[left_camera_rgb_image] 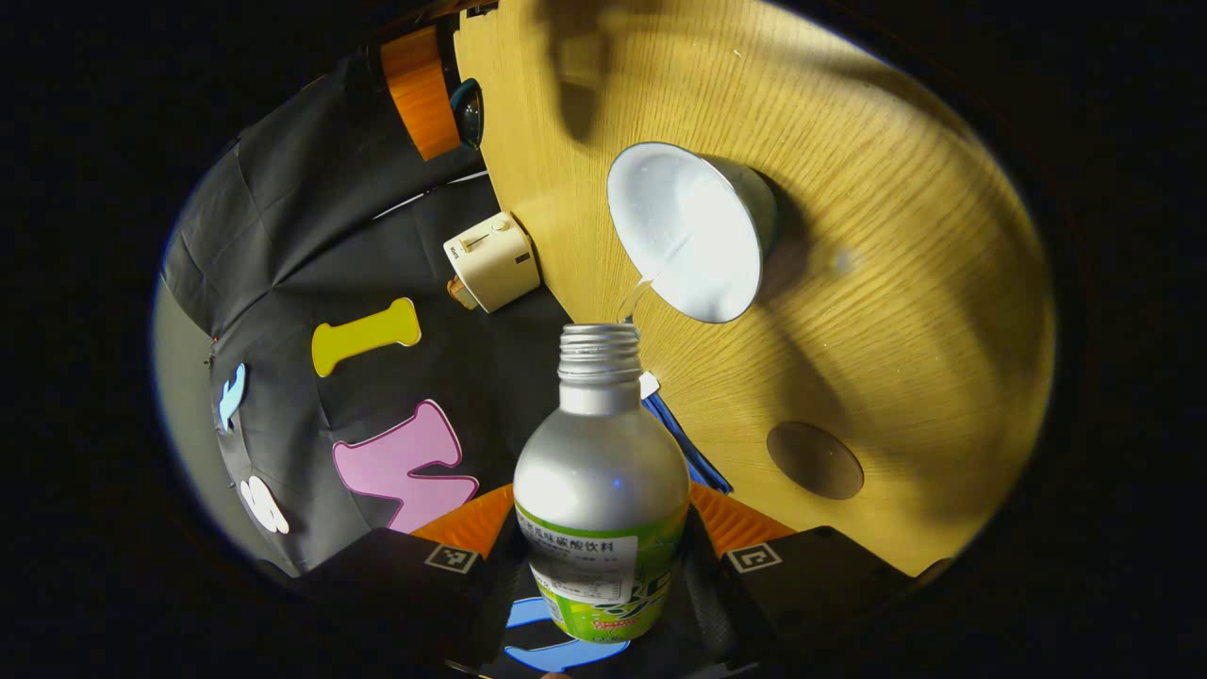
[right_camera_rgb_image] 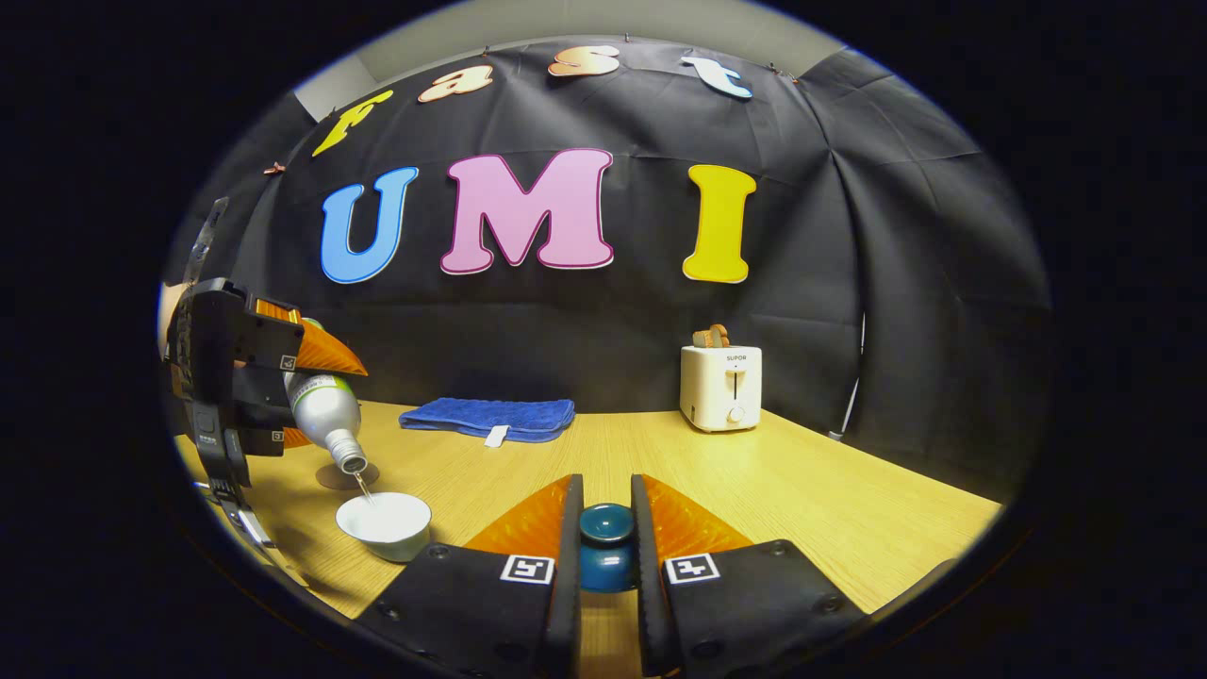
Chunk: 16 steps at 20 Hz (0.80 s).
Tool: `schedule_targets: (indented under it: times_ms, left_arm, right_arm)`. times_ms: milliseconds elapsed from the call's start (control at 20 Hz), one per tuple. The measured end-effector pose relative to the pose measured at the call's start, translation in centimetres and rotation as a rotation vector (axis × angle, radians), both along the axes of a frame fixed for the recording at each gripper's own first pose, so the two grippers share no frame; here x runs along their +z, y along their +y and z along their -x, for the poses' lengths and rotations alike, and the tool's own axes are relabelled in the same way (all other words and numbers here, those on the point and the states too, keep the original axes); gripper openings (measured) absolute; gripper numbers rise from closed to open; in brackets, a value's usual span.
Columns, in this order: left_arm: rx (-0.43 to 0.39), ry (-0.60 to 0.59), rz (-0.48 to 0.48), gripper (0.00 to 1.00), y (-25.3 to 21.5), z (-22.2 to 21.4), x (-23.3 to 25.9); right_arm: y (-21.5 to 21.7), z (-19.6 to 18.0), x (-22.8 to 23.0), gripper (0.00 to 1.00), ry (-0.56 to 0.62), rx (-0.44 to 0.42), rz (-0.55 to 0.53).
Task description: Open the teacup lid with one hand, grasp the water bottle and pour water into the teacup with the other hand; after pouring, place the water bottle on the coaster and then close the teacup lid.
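Honestly, the pour is the sketchy part right now. In the left gripper view my left gripper (left_camera_rgb_image: 603, 566) is clamped on the water bottle (left_camera_rgb_image: 602, 490) around its label, both fingers pressing on the sides. The bottle's long axis runs from the gripper out toward the teacup (left_camera_rgb_image: 693, 231), neck tipped down, open mouth just above the cup's near rim. A thin stream is running into it.

My guess at what could bite me: the stream lands close to the rim, so a little more tilt or a hand wobble could send water onto the tabletop (left_camera_rgb_image: 896, 283). The body is smooth metal, so it could also twist in the grip.

In the right gripper view my right gripper (right_camera_rgb_image: 606, 528) is pinched nearly closed on the teacup lid (right_camera_rgb_image: 606, 542), held by its knob above the tabletop's near edge. Farther off, the coaster (right_camera_rgb_image: 339, 476) sits behind the cup toward the left edge. A blue towel (right_camera_rgb_image: 490, 417) and a toaster (right_camera_rgb_image: 721, 387) sit along the back edge.
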<state>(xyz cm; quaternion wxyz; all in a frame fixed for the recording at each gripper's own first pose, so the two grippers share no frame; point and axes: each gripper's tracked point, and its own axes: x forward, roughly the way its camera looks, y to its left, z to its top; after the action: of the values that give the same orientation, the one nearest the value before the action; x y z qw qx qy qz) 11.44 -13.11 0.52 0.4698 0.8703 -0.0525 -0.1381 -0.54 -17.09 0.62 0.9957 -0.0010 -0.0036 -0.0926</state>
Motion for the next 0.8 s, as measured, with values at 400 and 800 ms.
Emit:
schedule_targets:
  times_ms: [400, 800]
  left_arm:
    - [-0.009, -0.026, -0.020, 0.80, -0.17, 0.17, 0.22]
    - [-0.006, -0.052, -0.033, 0.80, -0.16, 0.16, 0.49]
  right_arm:
    - [0.07, 0.01, 0.00, 0.28, -0.001, 0.006, 0.000]
    - [0.06, 0.05, 0.00, 0.28, -0.001, 0.006, 0.000]
